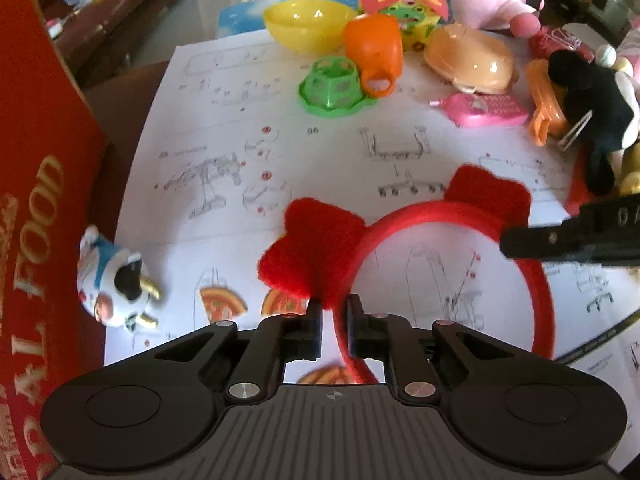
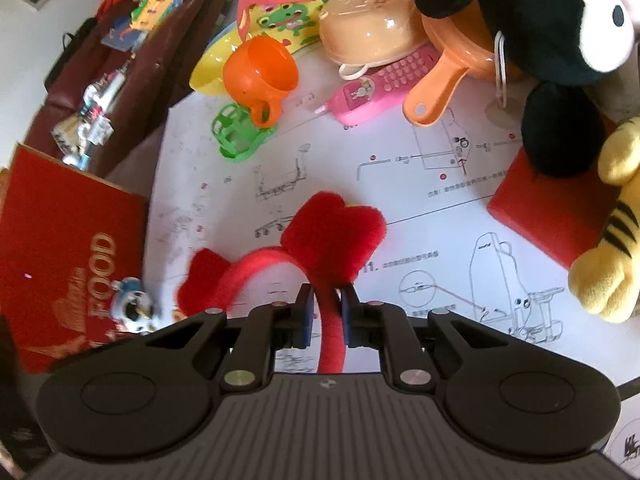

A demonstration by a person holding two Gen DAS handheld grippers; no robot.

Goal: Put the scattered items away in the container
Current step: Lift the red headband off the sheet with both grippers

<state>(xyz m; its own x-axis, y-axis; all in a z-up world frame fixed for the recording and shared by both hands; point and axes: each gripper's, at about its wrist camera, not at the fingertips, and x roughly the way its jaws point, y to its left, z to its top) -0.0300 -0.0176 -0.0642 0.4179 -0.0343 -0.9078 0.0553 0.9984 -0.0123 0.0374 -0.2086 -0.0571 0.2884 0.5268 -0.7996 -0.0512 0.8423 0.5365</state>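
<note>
Holding one red headband [image 1: 460, 216] above the worktop [image 1: 320, 152]: left hand-held gripper [image 1: 334, 308] and right hand-held gripper [image 2: 324, 296] both clamped on its band. Red box [image 1: 36, 184] alongside; remaining toys unsorted.

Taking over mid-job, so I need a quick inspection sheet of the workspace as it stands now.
Surface: white instruction sheet covering the table.
Job's things: red headband held at both ends; red box at left.
Clutter: orange cup, green basket, pink toy phone, cow figurine, black plush.
Grippers: left gripper and right gripper both shut on the headband.
Cables: nothing seen.
Surroundings: brown sofa with toys.
</note>
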